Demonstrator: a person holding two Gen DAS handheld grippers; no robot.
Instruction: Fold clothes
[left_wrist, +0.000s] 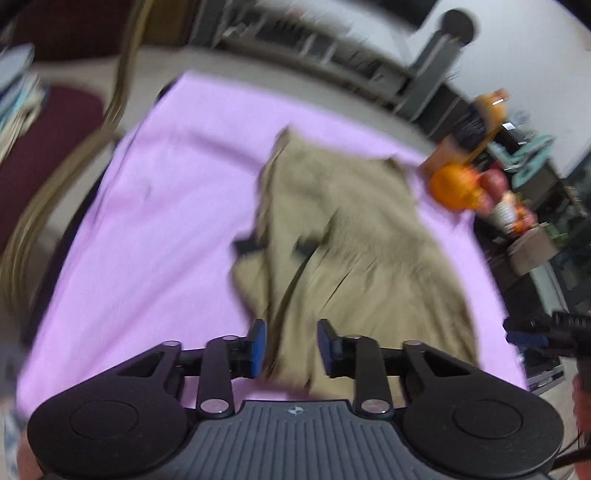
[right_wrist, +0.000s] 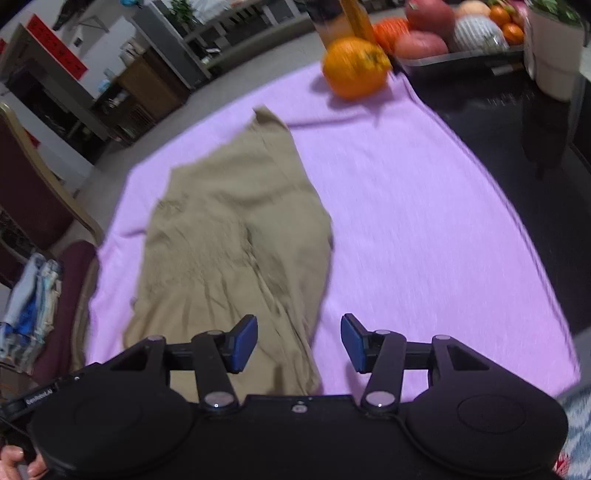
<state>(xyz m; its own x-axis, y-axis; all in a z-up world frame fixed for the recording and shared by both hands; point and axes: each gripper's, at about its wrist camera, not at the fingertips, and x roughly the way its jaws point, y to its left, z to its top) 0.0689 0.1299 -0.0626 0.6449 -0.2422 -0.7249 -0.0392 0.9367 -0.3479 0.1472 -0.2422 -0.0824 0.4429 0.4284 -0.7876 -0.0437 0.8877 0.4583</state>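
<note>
On the table (right_wrist: 461, 206), over a lilac cloth (right_wrist: 406, 221) that covers most of it, lies the khaki garment (right_wrist: 236, 236), which looks like a pair of trousers or shorts. It is laid lengthwise, its narrow end towards the far edge and its broad end at the near edge, and it appears doubled over along its length, with creases running down the middle. The cloth probably serves as a clean, flat folding surface.

The left gripper (left_wrist: 291, 349) hovers above the near part of the garment. Its blue pads stand a little apart and nothing is pinched between them, so it is released; the fabric merely lies below the gap. The right gripper (right_wrist: 299, 343) hangs over the garment's near right edge, jaws wider apart and likewise empty, with lilac cloth showing under its right pad. Both views are smeared, which suggests the hands are in motion.

An orange (right_wrist: 354, 66) sits at the far right corner of the cloth, just beside a tray of fruit (right_wrist: 458, 55); both are well clear of the garment and need not interfere. A chair (right_wrist: 40, 199) at the left carries a small stack of folded clothes (right_wrist: 29, 310), likely the place for finished pieces.

My judgement is that one fold has been laid and both grippers are free to take a fresh hold for the next.
</note>
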